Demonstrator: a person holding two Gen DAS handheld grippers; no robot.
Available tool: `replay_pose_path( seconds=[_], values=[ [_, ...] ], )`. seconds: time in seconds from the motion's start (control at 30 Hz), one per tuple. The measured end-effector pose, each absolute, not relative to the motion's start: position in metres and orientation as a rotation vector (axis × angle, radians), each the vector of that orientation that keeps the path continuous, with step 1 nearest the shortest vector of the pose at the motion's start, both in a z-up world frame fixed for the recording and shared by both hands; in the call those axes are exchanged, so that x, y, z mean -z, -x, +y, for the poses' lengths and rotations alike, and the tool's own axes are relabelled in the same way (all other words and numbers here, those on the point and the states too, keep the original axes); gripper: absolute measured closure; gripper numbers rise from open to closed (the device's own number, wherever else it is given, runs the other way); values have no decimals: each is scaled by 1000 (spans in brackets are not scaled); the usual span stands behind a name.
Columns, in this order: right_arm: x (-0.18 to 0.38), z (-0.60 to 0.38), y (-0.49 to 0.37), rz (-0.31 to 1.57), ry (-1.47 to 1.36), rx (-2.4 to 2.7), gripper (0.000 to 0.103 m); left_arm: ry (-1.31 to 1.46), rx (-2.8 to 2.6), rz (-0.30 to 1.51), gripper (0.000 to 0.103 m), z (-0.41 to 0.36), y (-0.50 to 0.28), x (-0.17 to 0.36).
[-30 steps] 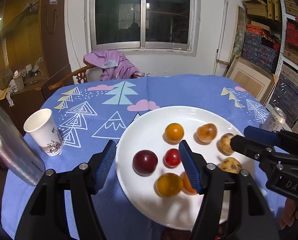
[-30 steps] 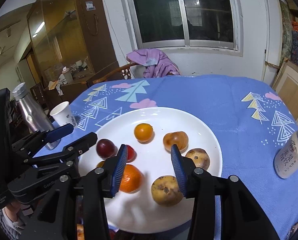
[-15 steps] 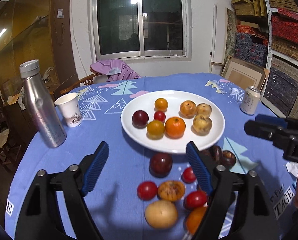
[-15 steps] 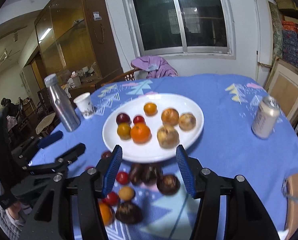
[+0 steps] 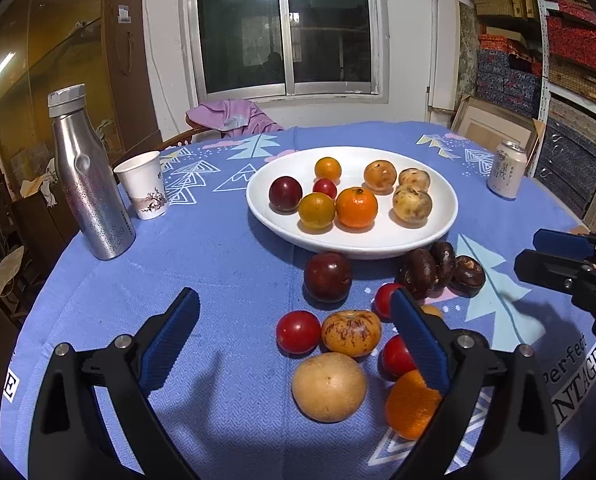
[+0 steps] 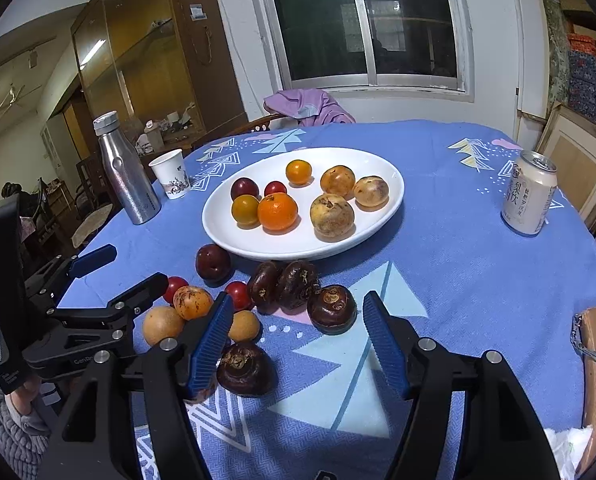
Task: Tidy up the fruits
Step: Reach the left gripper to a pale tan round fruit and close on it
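Your left gripper hangs over the near part of the blue tablecloth with its jaws opening wide and nothing pinched; between its blue pads you see bare cloth on one side and, toward the other pad, a red tomato, a speckled orange fruit and a pale round fruit lying loose. Your right gripper is also opening and holds nothing (its pads stand apart over the cloth, and a dark brown fruit sits on the cloth beyond the gap). Just beside its left pad lies another dark brown fruit, touching nothing but the cloth as far as you can tell. Two more dark ones rest against each other near the rim of the white plate, and a deep red plum lies just beside that rim. On the plate you have an orange, a yellow-green round fruit, a second plum, a small red tomato, a small orange fruit and three brownish speckled fruits. Farther left stand a metal bottle and a paper cup, close together; a drink can stands well apart on the right.
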State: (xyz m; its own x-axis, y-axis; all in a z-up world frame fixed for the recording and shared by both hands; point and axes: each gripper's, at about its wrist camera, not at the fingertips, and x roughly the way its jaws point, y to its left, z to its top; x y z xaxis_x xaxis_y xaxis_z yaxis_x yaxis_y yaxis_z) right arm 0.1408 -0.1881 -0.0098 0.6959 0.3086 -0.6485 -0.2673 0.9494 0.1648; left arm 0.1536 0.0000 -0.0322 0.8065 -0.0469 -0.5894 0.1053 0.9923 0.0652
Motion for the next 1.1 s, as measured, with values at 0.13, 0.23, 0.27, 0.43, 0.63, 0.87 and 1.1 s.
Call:
replay_pose_path(
  seconds=[0.13,0.23,0.27,0.43,0.63,0.87,1.1],
  values=[
    [10,-188,-141,735,-62,-317,34,-109,69,624,9,-1,-155,32],
    [10,-190,-142,735,-65,-314,34,-114,58,626,9,-2,-156,33],
    [10,-191,-141,735,-67,-313,34,-113,57,627,9,-1,-157,33],
    [11,-190,-142,741,-65,-312,34,-118,62,636,8,-1,-158,35],
    [15,-193,-141,760,-71,-309,34,-116,107,710,8,6,-150,50],
    [12,-198,-140,751,-98,-306,28,-71,145,760,8,15,-142,60],
    [8,-196,-137,739,-94,-325,28,-65,151,819,8,15,-150,70]
  ],
)
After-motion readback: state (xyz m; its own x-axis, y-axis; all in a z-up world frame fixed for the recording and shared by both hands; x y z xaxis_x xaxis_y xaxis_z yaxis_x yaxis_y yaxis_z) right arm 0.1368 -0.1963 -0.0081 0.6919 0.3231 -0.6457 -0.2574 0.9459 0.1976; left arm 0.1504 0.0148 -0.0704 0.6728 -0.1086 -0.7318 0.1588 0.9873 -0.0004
